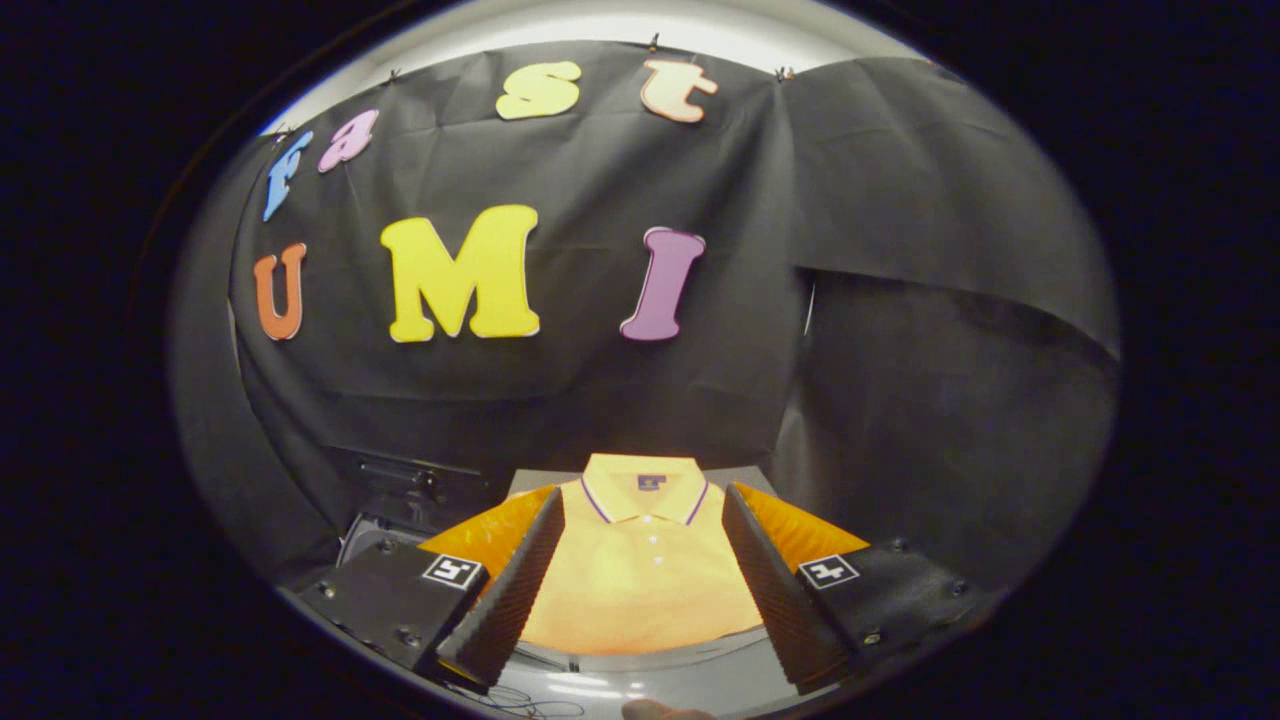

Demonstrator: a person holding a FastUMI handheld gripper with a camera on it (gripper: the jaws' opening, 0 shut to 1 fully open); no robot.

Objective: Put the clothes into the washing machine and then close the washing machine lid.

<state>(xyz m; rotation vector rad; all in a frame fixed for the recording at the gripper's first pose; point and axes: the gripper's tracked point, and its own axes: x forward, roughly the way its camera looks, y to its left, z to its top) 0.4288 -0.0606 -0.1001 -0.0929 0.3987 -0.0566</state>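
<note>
Two fingers of your gripper [640, 560] stand wide apart, holding nothing, with the yellow polo shirt [640, 575] lying flat between them and just ahead. You see its collar [642, 488], trimmed with a dark stripe, at the far end beyond the fingertips, and small buttons run down the placket. The shirt rests on a pale grey surface [640, 685]. Off past your left finger sits a dark machine [405, 485], its details too dim to tell
</note>
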